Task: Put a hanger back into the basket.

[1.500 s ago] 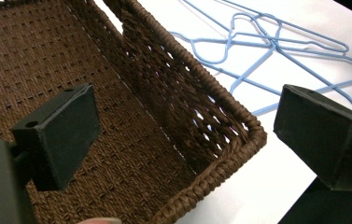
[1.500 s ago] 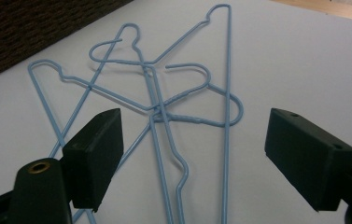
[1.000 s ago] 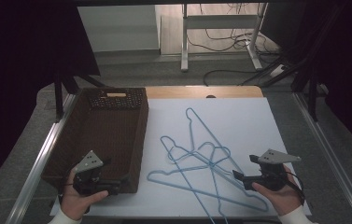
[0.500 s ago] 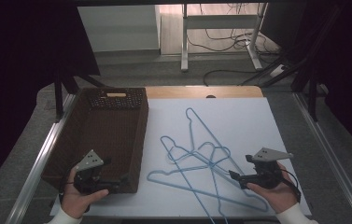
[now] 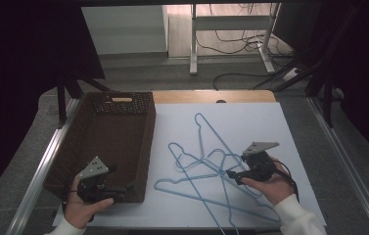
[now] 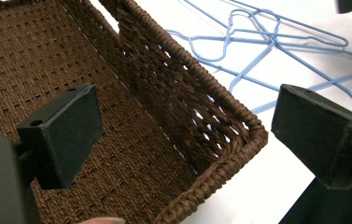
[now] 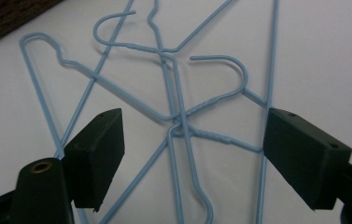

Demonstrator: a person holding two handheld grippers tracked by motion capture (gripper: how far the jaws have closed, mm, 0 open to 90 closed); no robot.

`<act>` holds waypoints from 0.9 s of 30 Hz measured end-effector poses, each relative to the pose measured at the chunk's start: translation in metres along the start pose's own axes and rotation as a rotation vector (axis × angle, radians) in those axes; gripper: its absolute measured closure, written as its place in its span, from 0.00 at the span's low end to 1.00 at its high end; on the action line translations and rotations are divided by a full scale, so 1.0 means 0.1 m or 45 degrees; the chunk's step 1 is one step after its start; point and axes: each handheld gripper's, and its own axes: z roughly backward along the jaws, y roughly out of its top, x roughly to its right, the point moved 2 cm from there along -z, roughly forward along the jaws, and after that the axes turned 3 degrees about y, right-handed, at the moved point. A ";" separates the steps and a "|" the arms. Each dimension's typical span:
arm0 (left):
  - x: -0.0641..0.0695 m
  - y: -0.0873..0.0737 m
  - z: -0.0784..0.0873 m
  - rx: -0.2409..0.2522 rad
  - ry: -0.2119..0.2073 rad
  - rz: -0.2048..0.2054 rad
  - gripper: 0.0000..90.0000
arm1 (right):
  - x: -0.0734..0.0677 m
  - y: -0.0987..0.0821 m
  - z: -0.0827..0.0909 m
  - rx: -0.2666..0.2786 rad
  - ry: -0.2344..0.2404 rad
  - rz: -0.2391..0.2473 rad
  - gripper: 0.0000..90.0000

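**Right gripper closes in on tangle of blue wire hangers**

A heap of blue wire hangers (image 5: 211, 169) lies crossed and interlocked on the white table top (image 5: 270, 122), just right of centre in the high view, their hooks and shoulders overlapping at the middle of the pile. A brown woven basket (image 5: 108, 137) stands beside them toward nine o'clock, apart from the nearest wire. The hangers look light, thin and springy; being coated wire, they will likely be slick, and since several are hooked through one another, lifting one may drag the rest along. The likeliest place to take hold is the twisted neck below a hook, where the wire is doubled and stiffest.

The right gripper (image 5: 232, 174), at four o'clock of the pile, is held low and nearly level, pointing toward nine o'clock at the knot of wires, the hand (image 5: 265, 183) wrapped round its body. In the right gripper view its jaws stand wide, a twisted neck (image 7: 197, 109) and several crossing wires between them, neither pad pressing on anything; they have just been closing a little.

The left gripper (image 5: 130, 188) rests at the basket's near right corner (image 6: 253, 135), at seven o'clock of the table. In the left gripper view its jaws are spread wide on either side of that corner, one over the basket's inside and one outside, gripping nothing.
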 end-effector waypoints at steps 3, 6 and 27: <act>0.00 0.01 -0.01 -0.002 -0.001 0.002 0.10 | 0.02 0.08 -0.10 -0.027 0.005 0.000 0.27; 0.00 0.01 -0.02 -0.006 -0.004 0.004 0.10 | 0.03 0.12 -0.18 -0.057 0.001 0.015 0.28; -0.01 0.00 -0.02 -0.005 -0.010 0.002 0.09 | 0.01 0.36 -0.93 -0.315 -0.058 0.140 0.58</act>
